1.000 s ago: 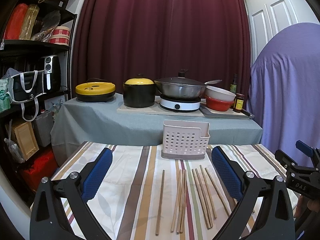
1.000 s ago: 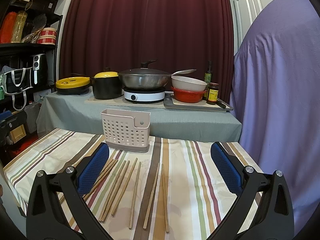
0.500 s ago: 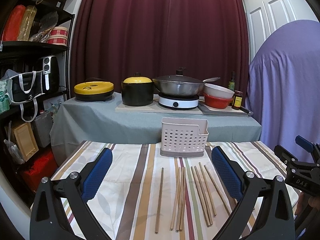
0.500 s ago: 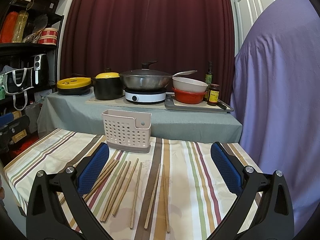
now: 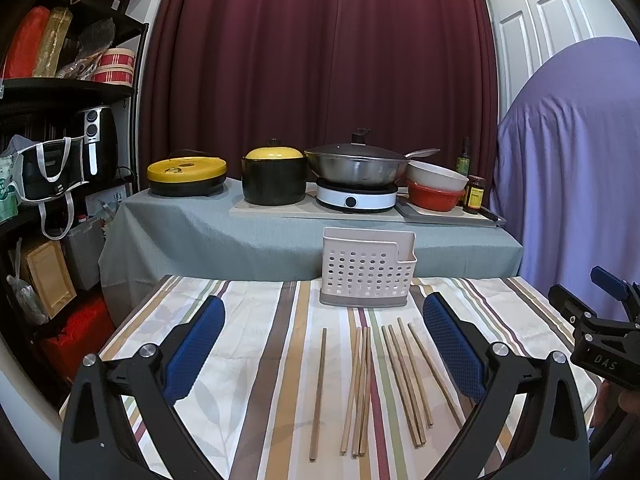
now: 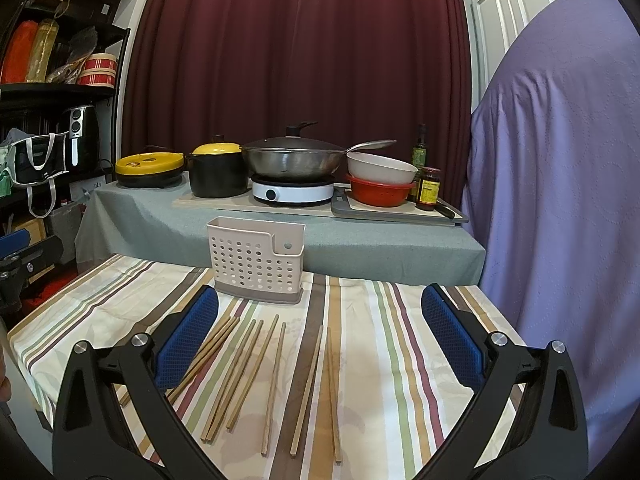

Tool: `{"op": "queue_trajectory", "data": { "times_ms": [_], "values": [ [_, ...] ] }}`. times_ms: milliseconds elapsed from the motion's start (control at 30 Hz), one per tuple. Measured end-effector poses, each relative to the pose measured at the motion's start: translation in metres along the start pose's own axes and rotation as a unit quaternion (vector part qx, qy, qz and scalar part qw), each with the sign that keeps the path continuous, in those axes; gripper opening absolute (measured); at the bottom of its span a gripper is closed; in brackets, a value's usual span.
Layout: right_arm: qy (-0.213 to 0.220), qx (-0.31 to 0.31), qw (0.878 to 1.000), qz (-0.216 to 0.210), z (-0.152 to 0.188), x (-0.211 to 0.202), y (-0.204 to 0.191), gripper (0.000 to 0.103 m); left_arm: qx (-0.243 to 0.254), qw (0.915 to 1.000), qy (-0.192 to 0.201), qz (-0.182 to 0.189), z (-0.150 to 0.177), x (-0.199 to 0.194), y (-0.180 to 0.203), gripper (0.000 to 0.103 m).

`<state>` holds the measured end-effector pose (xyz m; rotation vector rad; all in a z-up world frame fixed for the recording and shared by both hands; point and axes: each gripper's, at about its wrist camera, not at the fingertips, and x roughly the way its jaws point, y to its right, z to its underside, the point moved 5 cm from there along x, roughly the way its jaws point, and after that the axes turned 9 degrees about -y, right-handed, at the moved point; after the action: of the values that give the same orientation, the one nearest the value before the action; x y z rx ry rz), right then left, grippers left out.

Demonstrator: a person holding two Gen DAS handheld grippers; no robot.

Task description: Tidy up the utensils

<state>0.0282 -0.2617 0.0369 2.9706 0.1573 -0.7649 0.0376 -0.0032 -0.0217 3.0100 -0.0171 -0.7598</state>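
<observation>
Several wooden chopsticks (image 5: 364,384) lie loose and roughly parallel on the striped tablecloth (image 5: 248,360), also seen in the right wrist view as chopsticks (image 6: 256,372). Behind them stands a beige perforated utensil holder (image 5: 367,273), upright near the table's far edge, holder (image 6: 256,262). My left gripper (image 5: 322,344) hovers open above the chopsticks with nothing between its blue pads (image 5: 196,346). My right gripper (image 6: 316,332) is open too, over the chopsticks, holding nothing. The right gripper's body shows at the left view's right edge.
A grey-clothed counter (image 5: 200,232) behind the table carries a yellow-lidded pan (image 5: 186,172), a black pot (image 5: 274,178), a wok on a hotplate (image 5: 356,168), bowls (image 5: 438,186) and bottles. Black shelving (image 5: 60,120) stands left; a purple-draped shape (image 6: 560,160) stands right.
Both views have shifted slightly; the counter and holder sit a little higher in frame than a second ago. The chopsticks have not moved, and both grippers stay open.
</observation>
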Motion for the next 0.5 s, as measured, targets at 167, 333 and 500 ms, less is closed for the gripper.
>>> {"op": "queue_trajectory", "data": {
  "times_ms": [167,333,500],
  "values": [
    [0.001,-0.001,1.000,0.000,0.0004,-0.0001,-0.0005,0.099,0.000,1.0000,-0.002,0.001,0.0017,0.0001,-0.0003,0.097],
    [0.000,-0.002,1.000,-0.001,0.0012,0.0004,-0.0017,0.099,-0.001,1.0000,-0.002,0.001,0.0030,-0.0010,-0.0004,0.097],
    [0.001,-0.002,1.000,-0.001,0.0017,0.0005,-0.0020,0.099,0.000,1.0000,-0.002,0.001,0.0013,-0.0001,-0.0004,0.097]
  ]
}}
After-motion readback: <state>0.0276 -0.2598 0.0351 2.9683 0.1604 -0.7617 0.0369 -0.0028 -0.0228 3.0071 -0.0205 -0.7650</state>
